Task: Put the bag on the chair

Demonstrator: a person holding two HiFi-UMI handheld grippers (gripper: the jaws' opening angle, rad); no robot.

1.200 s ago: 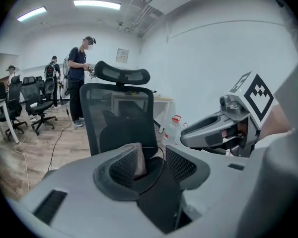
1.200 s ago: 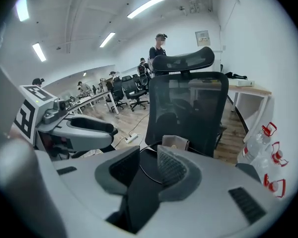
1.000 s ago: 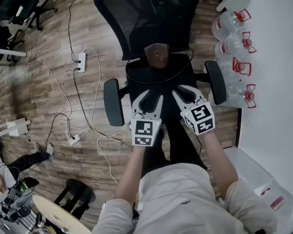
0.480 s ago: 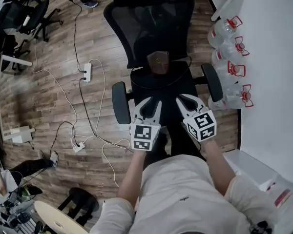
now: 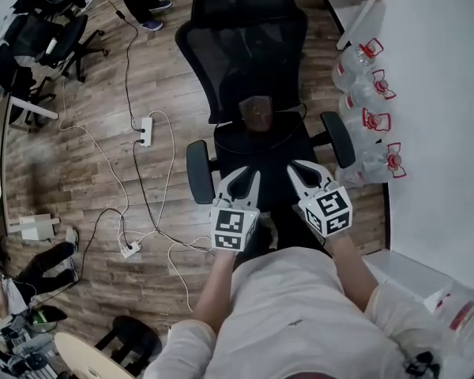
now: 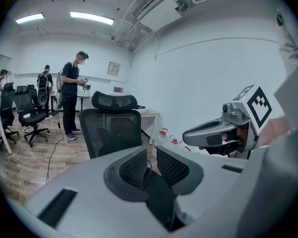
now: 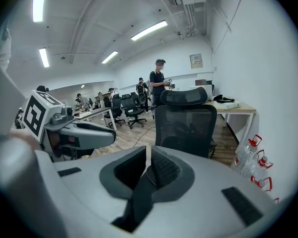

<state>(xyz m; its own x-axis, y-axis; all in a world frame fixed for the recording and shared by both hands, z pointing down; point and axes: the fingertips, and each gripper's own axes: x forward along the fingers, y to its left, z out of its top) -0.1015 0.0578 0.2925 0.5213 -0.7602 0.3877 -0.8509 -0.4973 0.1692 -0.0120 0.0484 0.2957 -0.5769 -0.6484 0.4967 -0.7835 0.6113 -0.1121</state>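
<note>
Head view, bag [image 5: 258, 113] on chair [image 5: 249, 54], beyond left tongs [image 5: 245, 177], right tongs [image 5: 303, 170], both released, just closing, empty

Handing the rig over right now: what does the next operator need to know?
Left gripper: jaws have just been closing, a narrow gap remains, nothing between them.
Right gripper: jaws have just been closing too, almost together, empty.
Brown bag: sits on the seat of the black office chair, close to the backrest, apart from both grippers.
Done: the bag is on the chair.
Left: apparently nothing; keep both grippers off the bag.
</note>
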